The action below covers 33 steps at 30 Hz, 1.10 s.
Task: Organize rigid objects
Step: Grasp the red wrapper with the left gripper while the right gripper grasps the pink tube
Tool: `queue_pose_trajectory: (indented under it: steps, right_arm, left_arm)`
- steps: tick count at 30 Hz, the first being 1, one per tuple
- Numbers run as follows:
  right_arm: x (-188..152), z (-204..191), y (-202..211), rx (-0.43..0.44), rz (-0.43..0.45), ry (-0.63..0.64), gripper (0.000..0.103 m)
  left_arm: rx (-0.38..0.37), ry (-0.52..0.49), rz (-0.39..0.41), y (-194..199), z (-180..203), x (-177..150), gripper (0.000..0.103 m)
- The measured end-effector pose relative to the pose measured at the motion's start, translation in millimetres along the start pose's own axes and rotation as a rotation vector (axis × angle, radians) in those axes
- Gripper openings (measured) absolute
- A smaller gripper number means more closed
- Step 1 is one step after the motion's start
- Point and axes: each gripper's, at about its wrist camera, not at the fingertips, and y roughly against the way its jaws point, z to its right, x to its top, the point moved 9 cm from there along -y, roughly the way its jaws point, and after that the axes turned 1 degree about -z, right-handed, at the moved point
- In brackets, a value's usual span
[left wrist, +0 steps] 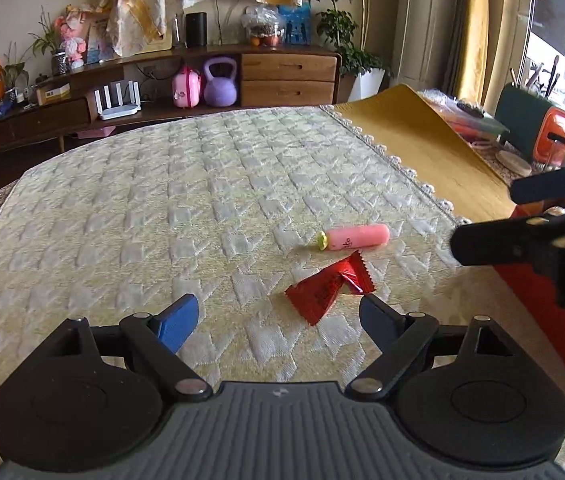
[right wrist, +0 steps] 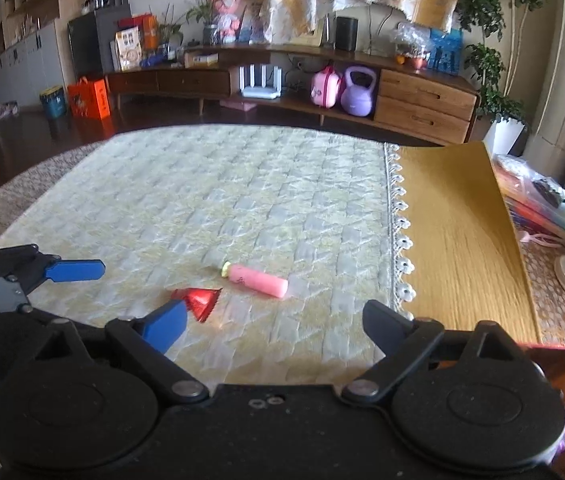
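- My left gripper [left wrist: 278,318], black arms with blue pads, hangs just above the cream quilted tablecloth [left wrist: 162,208] with its jaws spread wide and nothing between them.
- The red crinkle-edged foil wrapper [left wrist: 332,290] lies flat on the quilted tablecloth just ahead of the left gripper, nearer its right fingertip; whether that tip touches the wrapper I cannot tell.
- Just beyond the wrapper lies the pink cylindrical tube with a yellow-green cap [left wrist: 352,237], on its side, cap end pointing away from the tablecloth's lace edge. Tube and wrapper are near each other but apart.
- My right gripper [right wrist: 276,322] is also spread wide and empty, over the tablecloth on the wrapper's lace-edge side; in the right wrist view the tube [right wrist: 256,280] sits ahead between its fingers, well clear of both pads.
- In that same view the wrapper [right wrist: 200,300] shows just beyond the right gripper's left blue pad.
- Past the lace edge, on the far side from the wrapper, a yellow woven mat [right wrist: 454,232] covers the table.
- A red box [left wrist: 550,320] stands just beside the tablecloth near the lace edge, partly hidden behind the right gripper in the left wrist view.
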Motion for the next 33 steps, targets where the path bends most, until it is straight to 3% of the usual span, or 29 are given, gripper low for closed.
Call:
queue_pose_trajectory:
  steps: [11, 21, 26, 27, 33]
  right_arm:
    - [5, 3, -53, -0.007, -0.09, 0.097, 0.085]
    - [14, -7, -84, 0.12, -0.144, 0.176, 0.08]
    - [17, -4, -100, 0.147, -0.164, 0.157, 0.068]
    - [17, -5, -102, 0.151, -0.168, 0.156, 0.063]
    - [16, -18, -105, 0.173, -0.15, 0.202, 0.057]
  left_arm:
    - [-0.004, -0.056, -0.026, -28, -3, 0, 0.088]
    - [-0.053, -0.12, -0.012, -42, 5, 5, 0.088]
    - [-0.063, -0.15, 0.008, -49, 10, 12, 0.087]
    - [-0.067, -0.157, 0.014, -49, 11, 12, 0.083]
    - [-0.111, -0.186, 0.036, -48, 22, 12, 0.057]
